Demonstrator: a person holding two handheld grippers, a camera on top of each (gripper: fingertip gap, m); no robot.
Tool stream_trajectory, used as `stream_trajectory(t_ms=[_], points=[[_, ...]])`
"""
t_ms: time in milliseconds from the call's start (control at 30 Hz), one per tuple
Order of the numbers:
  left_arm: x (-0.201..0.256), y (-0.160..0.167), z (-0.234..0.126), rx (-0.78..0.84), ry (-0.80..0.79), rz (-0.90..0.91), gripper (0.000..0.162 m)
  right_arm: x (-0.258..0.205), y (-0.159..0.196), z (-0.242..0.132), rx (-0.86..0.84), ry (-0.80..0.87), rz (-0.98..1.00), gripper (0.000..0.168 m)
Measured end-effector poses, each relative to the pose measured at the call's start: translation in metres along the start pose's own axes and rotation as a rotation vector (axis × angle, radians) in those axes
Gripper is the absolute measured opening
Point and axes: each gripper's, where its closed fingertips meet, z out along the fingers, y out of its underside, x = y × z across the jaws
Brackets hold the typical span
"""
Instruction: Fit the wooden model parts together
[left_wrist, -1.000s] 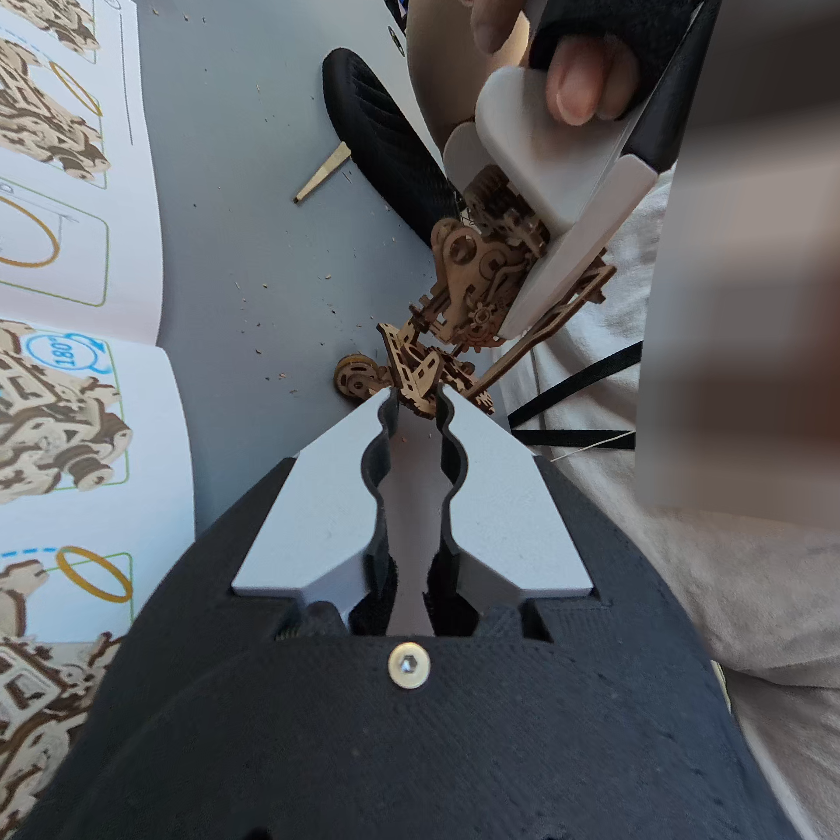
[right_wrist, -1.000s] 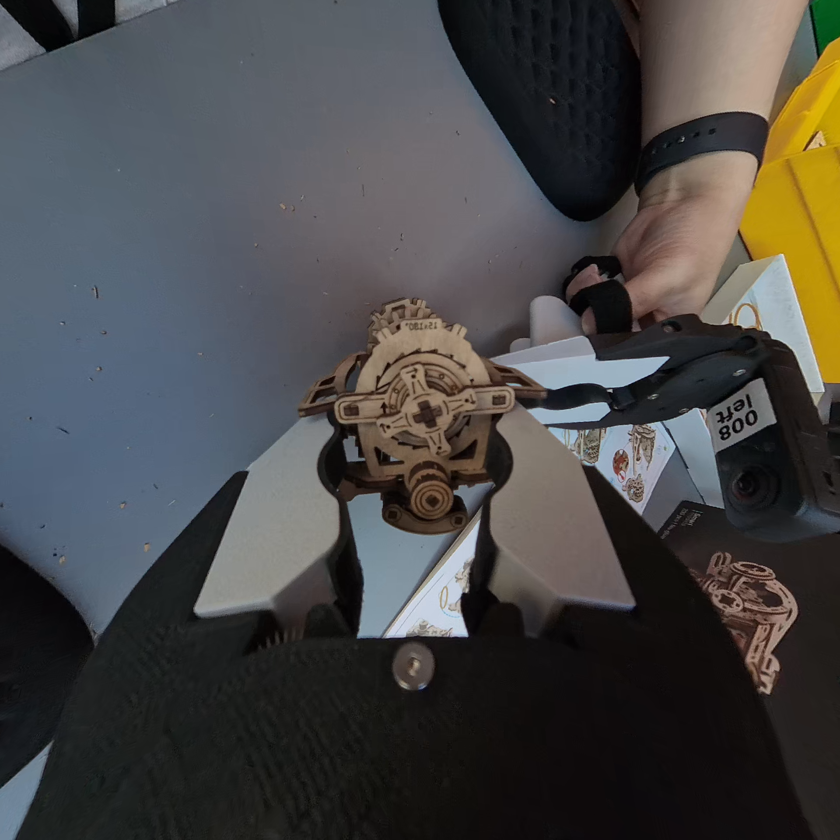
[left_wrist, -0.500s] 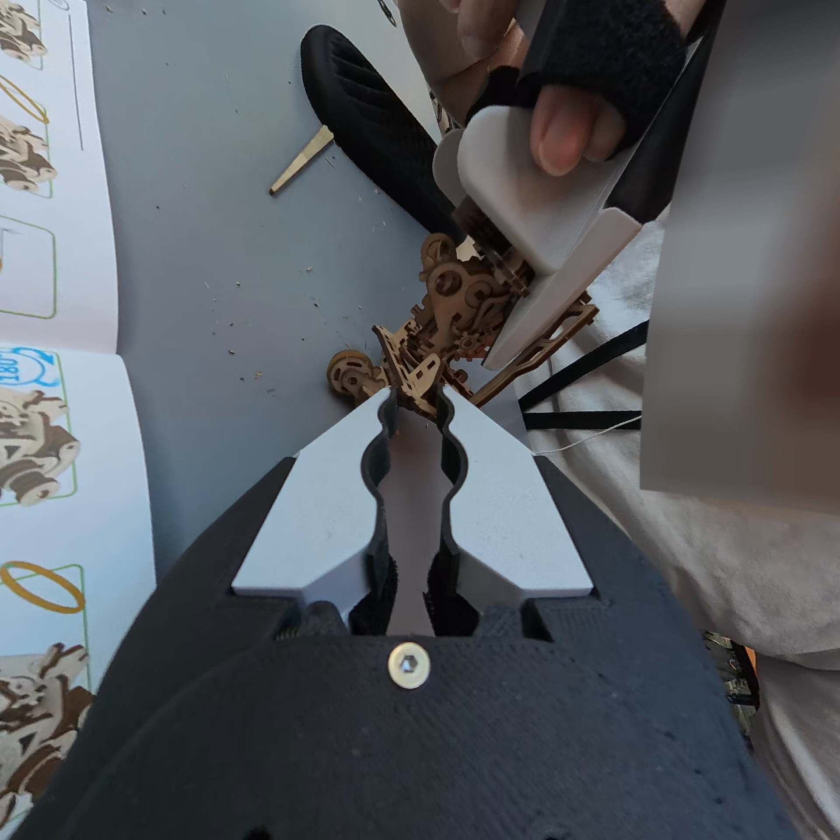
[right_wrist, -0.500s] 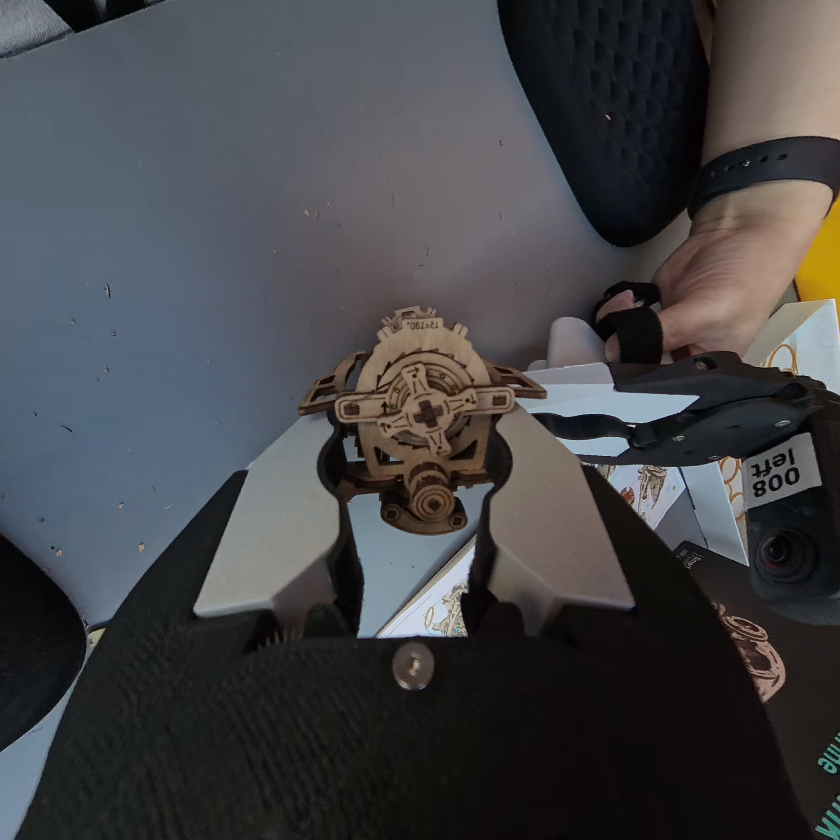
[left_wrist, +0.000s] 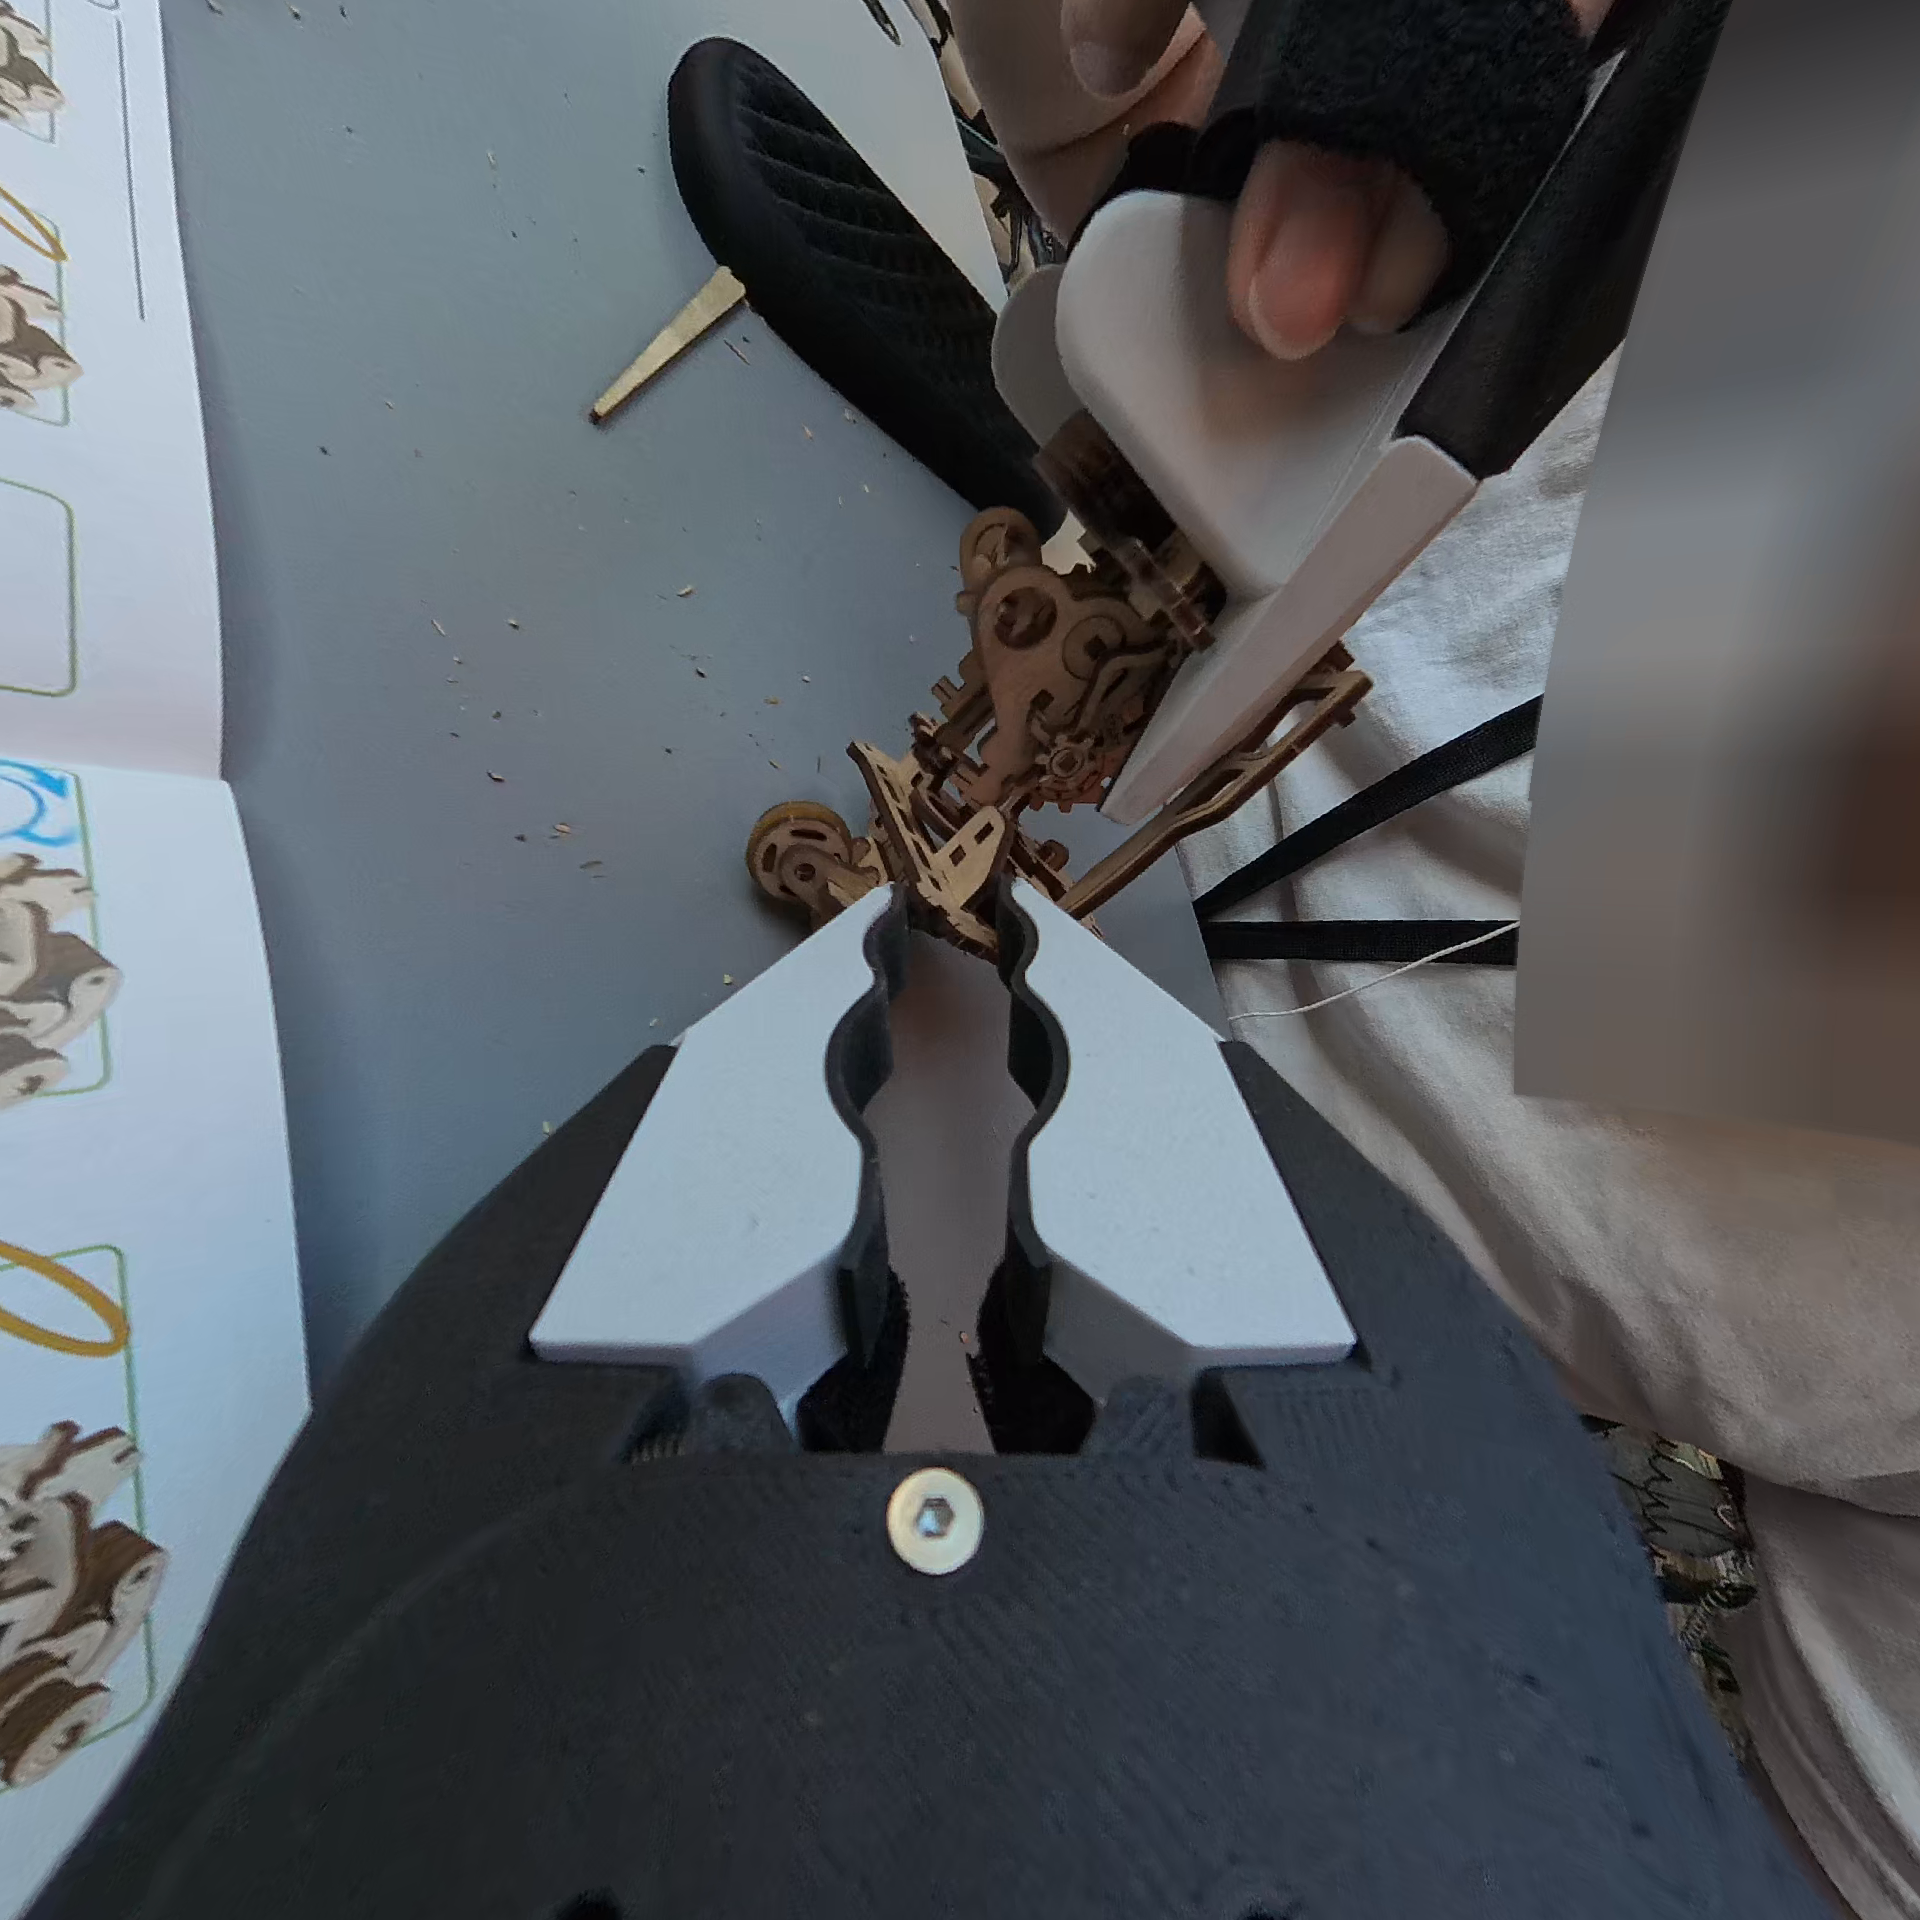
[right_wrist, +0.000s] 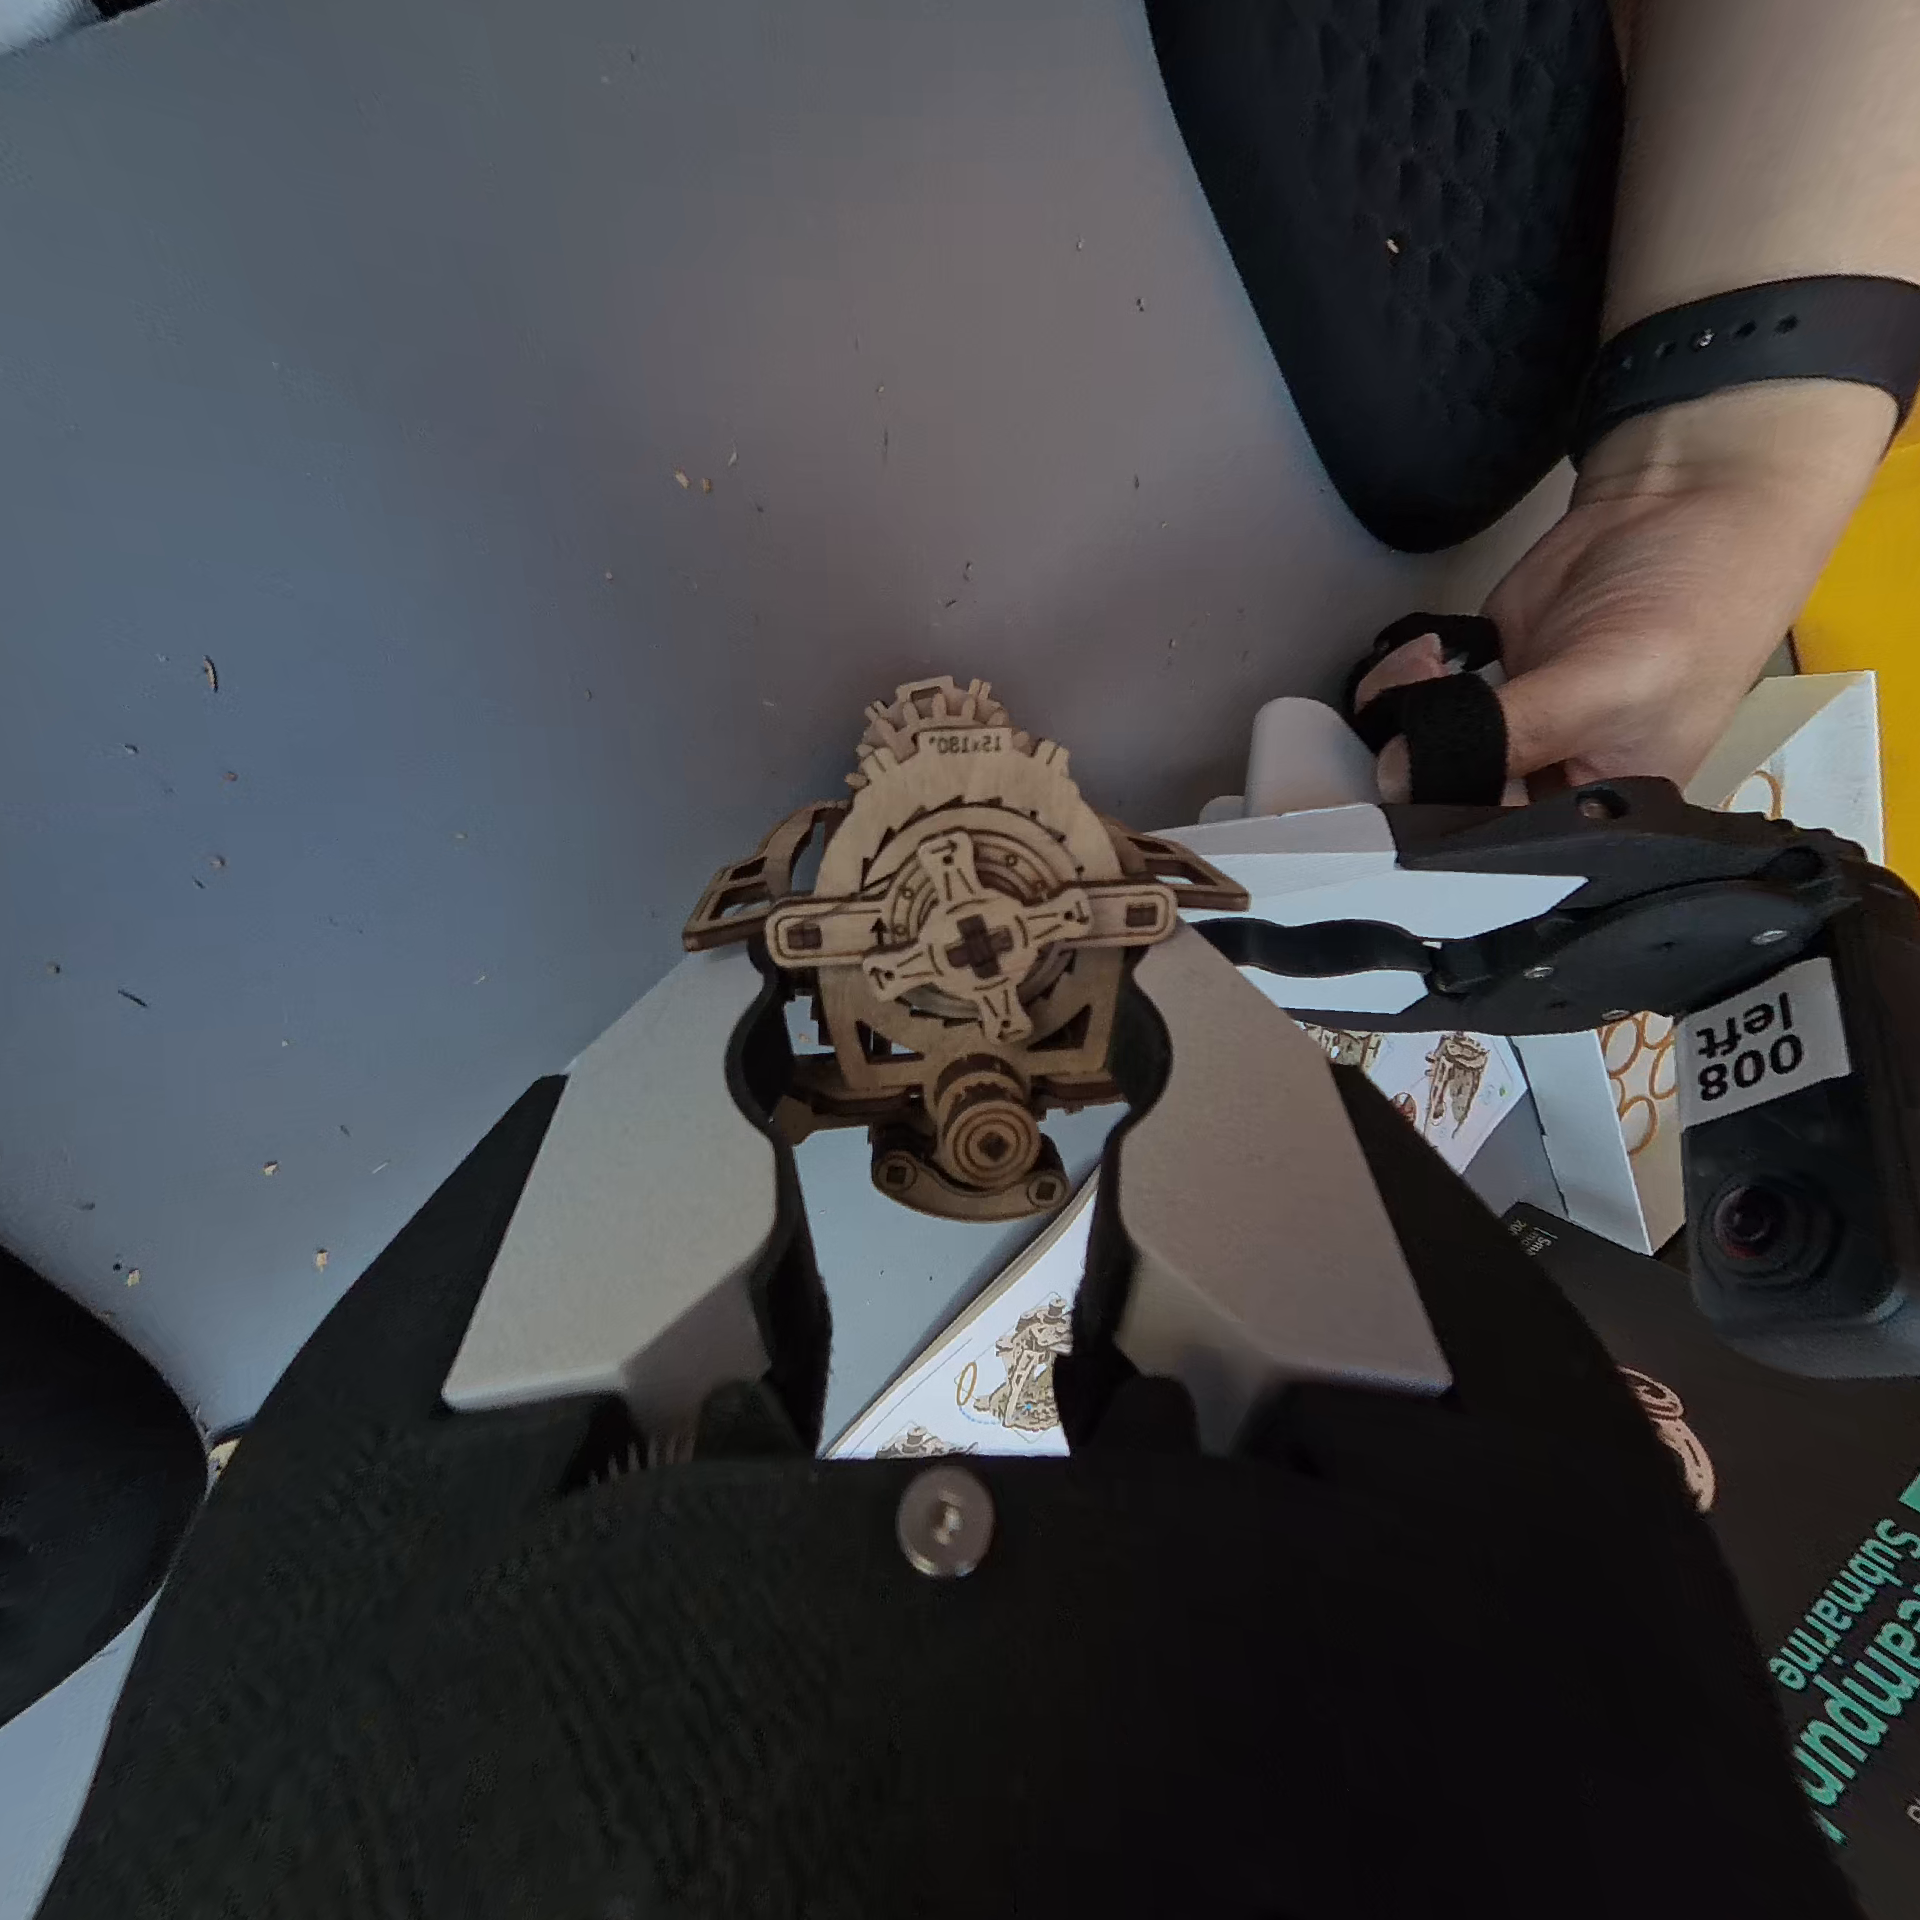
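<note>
Bare grey tabletop (right_wrist: 416, 520) lies open left of the brown wooden gear model (right_wrist: 961, 977); the black mesh pad (right_wrist: 1382, 260) and, seemingly, 1 white illustrated instruction booklet (left_wrist: 125, 935) crowd the other sides.

It looked like a hobby or model-building bench. A grey worktop (left_wrist: 499, 540) filled the upper left of the left wrist view, littered with wood shavings and a loose wooden sliver (left_wrist: 670, 358). An open instruction booklet (left_wrist: 94, 1039) lay along the left edge. In the right wrist view a dark kit box (right_wrist: 1704, 1455) sat lower right, a yellow bin (right_wrist: 1870, 582) at right.
</note>
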Motion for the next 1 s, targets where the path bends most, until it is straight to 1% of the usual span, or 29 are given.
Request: stream_trajectory(t_ms=[300,467,600,767,867,1000], points=[[0.007,0.001,-0.002,0.02,0.01,0.032,0.014,0.0,-0.004,-0.005,-0.005,0.035,0.016,0.06],[0.008,0.01,0.001,-0.019,-0.024,0.087,0.014,-0.004,-0.006,-0.002,-0.031,0.034,-0.004,0.06],[0.01,0.012,0.003,-0.043,-0.021,0.127,0.013,-0.007,-0.007,0.004,-0.055,0.031,-0.037,0.06],[0.011,0.016,0.002,-0.077,-0.009,0.172,0.014,-0.007,-0.013,0.0,-0.069,0.035,-0.039,0.06],[0.016,0.017,0.005,-0.087,0.013,0.202,0.015,-0.006,-0.02,0.0,-0.033,0.03,-0.022,0.06],[0.023,0.024,0.011,-0.136,0.025,0.278,0.014,-0.013,-0.025,0.005,-0.008,-0.025,-0.005,0.06]])
